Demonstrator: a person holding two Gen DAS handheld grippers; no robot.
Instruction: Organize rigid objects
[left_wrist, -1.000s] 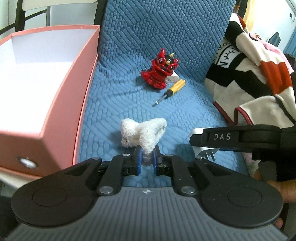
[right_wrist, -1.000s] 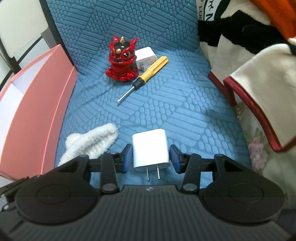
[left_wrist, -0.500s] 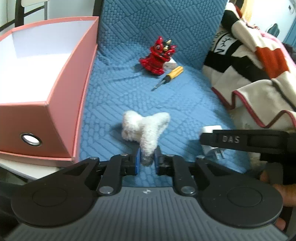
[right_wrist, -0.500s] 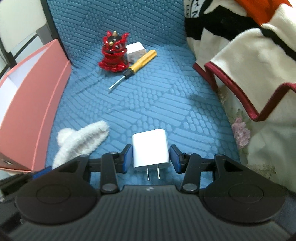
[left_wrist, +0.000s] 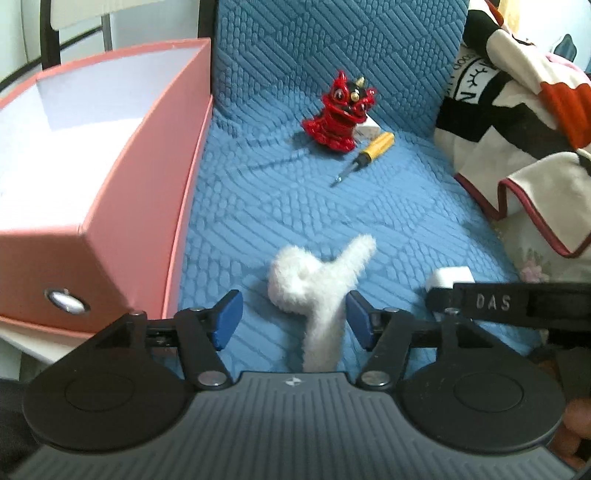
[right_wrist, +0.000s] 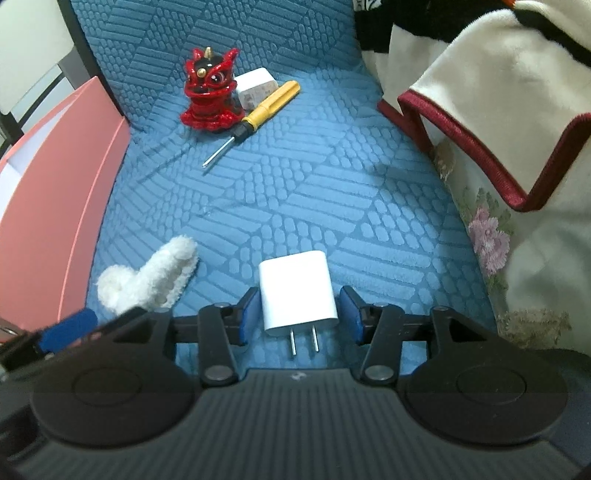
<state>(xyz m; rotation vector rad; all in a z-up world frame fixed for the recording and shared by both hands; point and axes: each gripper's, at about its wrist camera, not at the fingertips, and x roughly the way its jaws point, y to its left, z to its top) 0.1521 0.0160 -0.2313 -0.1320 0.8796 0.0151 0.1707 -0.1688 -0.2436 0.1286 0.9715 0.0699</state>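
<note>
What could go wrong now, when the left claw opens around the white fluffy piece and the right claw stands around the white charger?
1. The fluffy piece leans on one pad of the opening left claw and may cling or drag along.
2. The right claw shows a gap at the charger; the smooth body may slip.
3. Both claws work side by side and may bump.

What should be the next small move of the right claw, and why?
Probably close the right claw on the white charger. The charger lies between the blue pads with a small gap on each side, prongs toward the camera. It is rigid, and the pink box stands open nearby.
</note>
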